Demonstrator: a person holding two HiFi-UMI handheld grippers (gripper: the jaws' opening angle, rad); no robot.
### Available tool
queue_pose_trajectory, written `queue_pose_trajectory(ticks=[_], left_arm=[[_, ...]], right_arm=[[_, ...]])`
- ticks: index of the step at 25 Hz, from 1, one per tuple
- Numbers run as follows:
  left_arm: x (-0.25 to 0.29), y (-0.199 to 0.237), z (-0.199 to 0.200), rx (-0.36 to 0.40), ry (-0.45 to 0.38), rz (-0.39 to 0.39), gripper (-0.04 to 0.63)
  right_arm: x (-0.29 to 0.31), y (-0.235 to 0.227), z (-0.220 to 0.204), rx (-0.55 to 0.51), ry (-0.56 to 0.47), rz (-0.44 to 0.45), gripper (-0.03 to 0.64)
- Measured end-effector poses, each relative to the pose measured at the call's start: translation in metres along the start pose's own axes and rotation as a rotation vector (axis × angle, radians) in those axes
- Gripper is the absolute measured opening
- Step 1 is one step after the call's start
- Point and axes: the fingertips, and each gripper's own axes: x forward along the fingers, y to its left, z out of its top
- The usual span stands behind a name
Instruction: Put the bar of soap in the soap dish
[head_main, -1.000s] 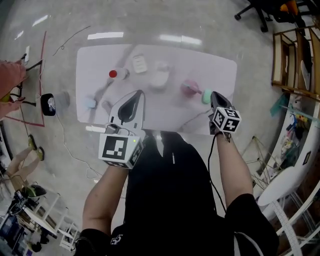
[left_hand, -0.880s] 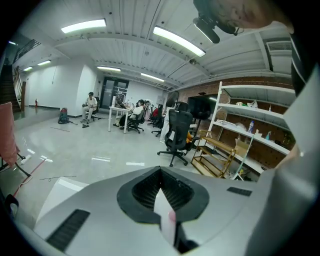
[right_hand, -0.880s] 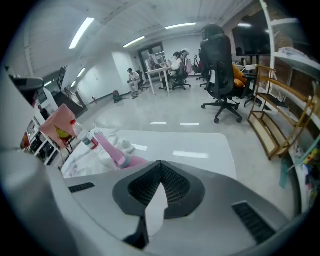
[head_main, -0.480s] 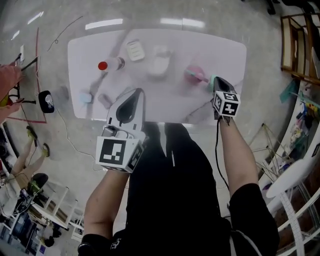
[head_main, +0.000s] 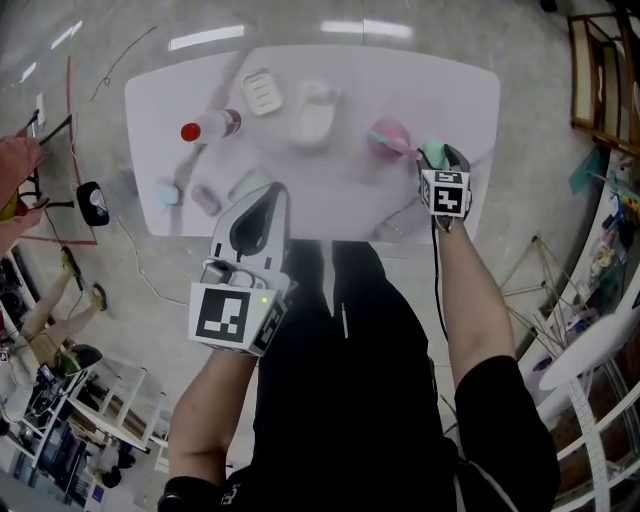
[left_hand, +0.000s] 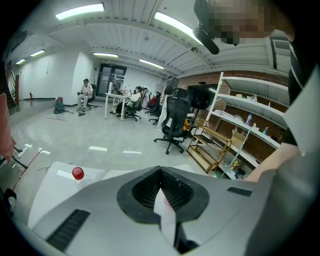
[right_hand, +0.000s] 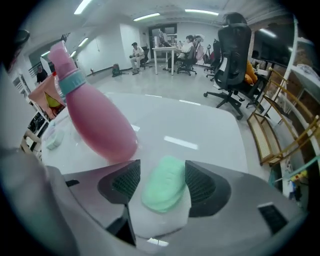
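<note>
The pale green bar of soap (right_hand: 165, 184) lies on the white table (head_main: 470, 95) near its right front corner. My right gripper (right_hand: 162, 182) points steeply down over it, and its jaws are opening, one pad on each side of the soap. In the head view the soap (head_main: 431, 151) shows just beyond the right gripper (head_main: 434, 156). A rounded white soap dish (head_main: 262, 92) sits at the far left-centre of the table. My left gripper (head_main: 262, 195) hovers over the near left part, jaws shut with nothing between them; the left gripper view shows its tips (left_hand: 160, 172) meeting.
A pink bottle (head_main: 385, 137) lies just left of the soap, close to the right gripper, and looms large in the right gripper view (right_hand: 97, 125). A red-capped bottle (head_main: 205, 128), a white container (head_main: 313, 122) and small items (head_main: 205, 198) lie across the table. Office chairs and shelves stand beyond.
My right gripper has sunk toward the table at the green soap, and its jaws have spread apart. The left gripper has dropped a little.
</note>
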Motion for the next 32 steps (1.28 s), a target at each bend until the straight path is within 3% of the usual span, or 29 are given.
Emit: queue_pose_trajectory(ticks=[3,9,21,26,32], left_arm=[[0.0,-0.003,-0.003,0.004,0.004,-0.009,0.008],[-0.004,0.004,-0.011,-0.002,0.034,0.015,0.009],[-0.019,0.007,0.006,0.007,0.027,0.055,0.009],[-0.032,0.007,0.015,0.012,0.039,0.088,0.009],[-0.061,-0.004,0.04,0.046,-0.018,0.064,0.008]], right_arm=[[0.007,-0.008,-0.009,0.021,0.035,-0.019,0.296],[0.021,-0.012,-0.017,0.138,0.085,0.0,0.302],[0.021,-0.012,-0.015,0.163,0.137,0.023,0.298],[0.006,-0.008,-0.013,0.247,0.101,0.055,0.298],[-0.042,0.005,0.005,0.35,0.004,0.095,0.296]])
